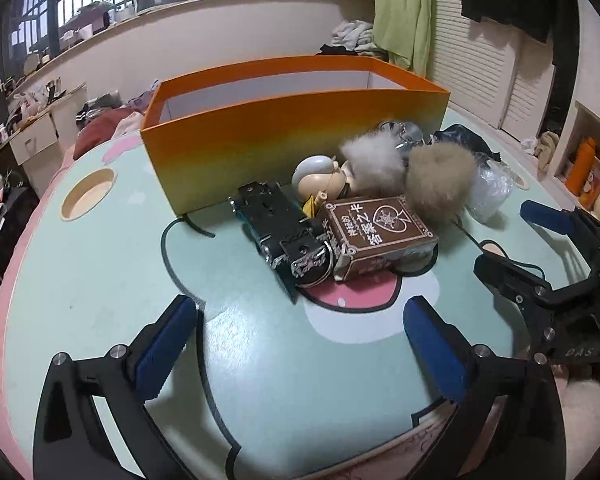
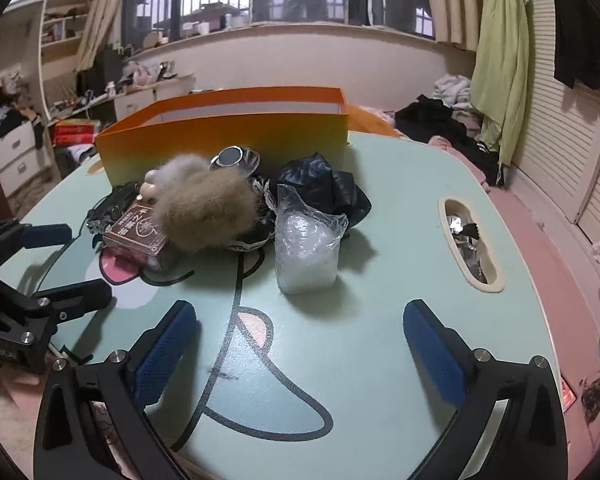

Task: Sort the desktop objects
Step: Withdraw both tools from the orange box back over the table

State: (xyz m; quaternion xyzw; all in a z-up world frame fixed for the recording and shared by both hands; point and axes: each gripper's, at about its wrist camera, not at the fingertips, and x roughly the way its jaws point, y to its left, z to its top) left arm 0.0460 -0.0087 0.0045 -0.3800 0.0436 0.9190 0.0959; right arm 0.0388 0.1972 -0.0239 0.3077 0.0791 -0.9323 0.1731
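An open orange box (image 1: 284, 128) stands at the back of the mint table; it also shows in the right wrist view (image 2: 228, 136). In front of it lies a pile: a black toy car (image 1: 280, 232), a brown card box (image 1: 380, 232), a doll head (image 1: 320, 176), two fur pompoms (image 1: 436, 180), a clear plastic bag (image 2: 306, 240) and a black bag (image 2: 324, 188). My left gripper (image 1: 300, 344) is open and empty, short of the car. My right gripper (image 2: 300, 344) is open and empty, short of the clear bag; it shows at the right in the left wrist view (image 1: 512, 240).
The table (image 1: 260, 380) has a round hole (image 1: 88, 194) at its left and a slot (image 2: 470, 240) with small items at its right. Clothes lie on the bed (image 2: 452, 124) behind; a desk and drawers (image 2: 16, 156) stand left.
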